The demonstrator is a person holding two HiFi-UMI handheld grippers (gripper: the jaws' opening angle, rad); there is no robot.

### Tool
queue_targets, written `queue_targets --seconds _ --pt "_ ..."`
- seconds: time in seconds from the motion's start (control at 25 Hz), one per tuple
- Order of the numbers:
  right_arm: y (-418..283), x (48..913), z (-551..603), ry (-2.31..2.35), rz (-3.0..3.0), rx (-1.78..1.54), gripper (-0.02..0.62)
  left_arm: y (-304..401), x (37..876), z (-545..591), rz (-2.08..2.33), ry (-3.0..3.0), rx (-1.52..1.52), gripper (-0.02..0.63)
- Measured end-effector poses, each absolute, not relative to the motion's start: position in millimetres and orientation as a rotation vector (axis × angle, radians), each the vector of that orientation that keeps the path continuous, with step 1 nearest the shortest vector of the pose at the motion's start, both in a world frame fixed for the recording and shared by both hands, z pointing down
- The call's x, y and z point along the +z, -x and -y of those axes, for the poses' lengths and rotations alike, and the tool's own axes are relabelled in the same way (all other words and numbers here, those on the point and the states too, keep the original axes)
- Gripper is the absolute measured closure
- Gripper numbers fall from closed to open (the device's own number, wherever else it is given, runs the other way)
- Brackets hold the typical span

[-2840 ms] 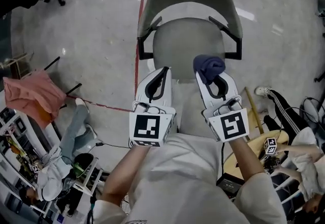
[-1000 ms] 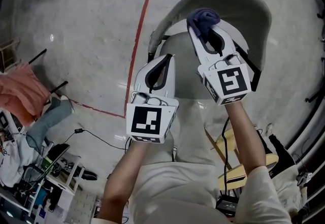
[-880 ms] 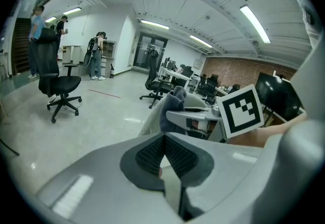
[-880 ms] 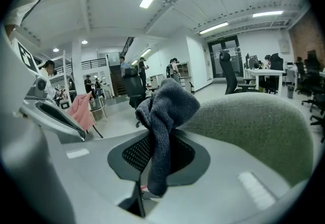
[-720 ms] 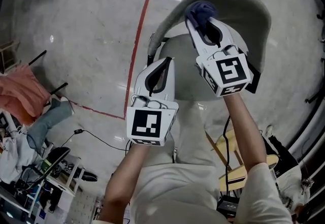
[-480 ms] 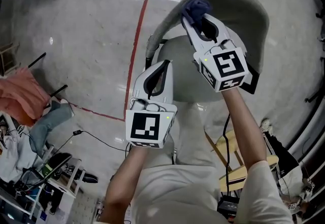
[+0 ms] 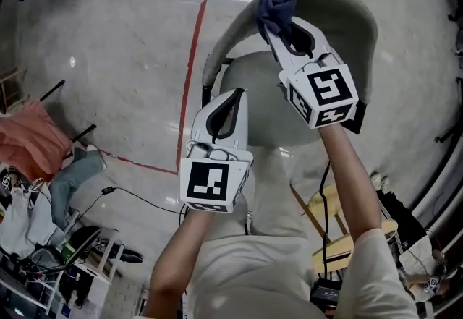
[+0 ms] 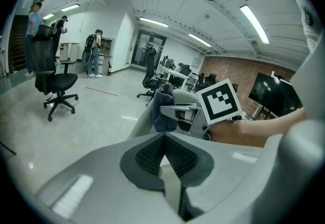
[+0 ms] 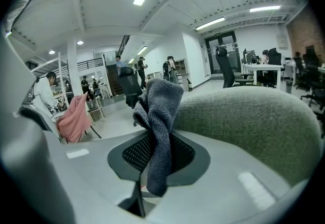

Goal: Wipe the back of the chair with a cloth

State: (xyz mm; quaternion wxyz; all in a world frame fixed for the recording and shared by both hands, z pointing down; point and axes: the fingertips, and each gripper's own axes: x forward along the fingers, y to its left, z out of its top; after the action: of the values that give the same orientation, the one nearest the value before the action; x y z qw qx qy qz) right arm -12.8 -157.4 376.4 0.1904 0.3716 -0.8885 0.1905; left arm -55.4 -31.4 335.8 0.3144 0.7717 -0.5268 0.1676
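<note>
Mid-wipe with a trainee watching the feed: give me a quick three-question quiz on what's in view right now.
1. Multiple choice: the right tool grips A) nothing, B) a dark blue cloth, C) a sponge.
2. True or false: the left tool has its jaws wide apart.
3. Fill in: the cloth is up at the top rim of the chair's ____.
Key: 1 B. 2 False; they are shut with nothing between them. 3 back.
</note>
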Motion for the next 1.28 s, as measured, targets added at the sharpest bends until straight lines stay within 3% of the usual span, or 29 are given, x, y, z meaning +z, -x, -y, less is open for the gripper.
queue_targets --seconds 1.28 --pt "-135.0 378.6 166.7 -1.537 2.263 0.698 0.512 3.6 333.6 24.4 1.313 -2.113 0.478 0.604"
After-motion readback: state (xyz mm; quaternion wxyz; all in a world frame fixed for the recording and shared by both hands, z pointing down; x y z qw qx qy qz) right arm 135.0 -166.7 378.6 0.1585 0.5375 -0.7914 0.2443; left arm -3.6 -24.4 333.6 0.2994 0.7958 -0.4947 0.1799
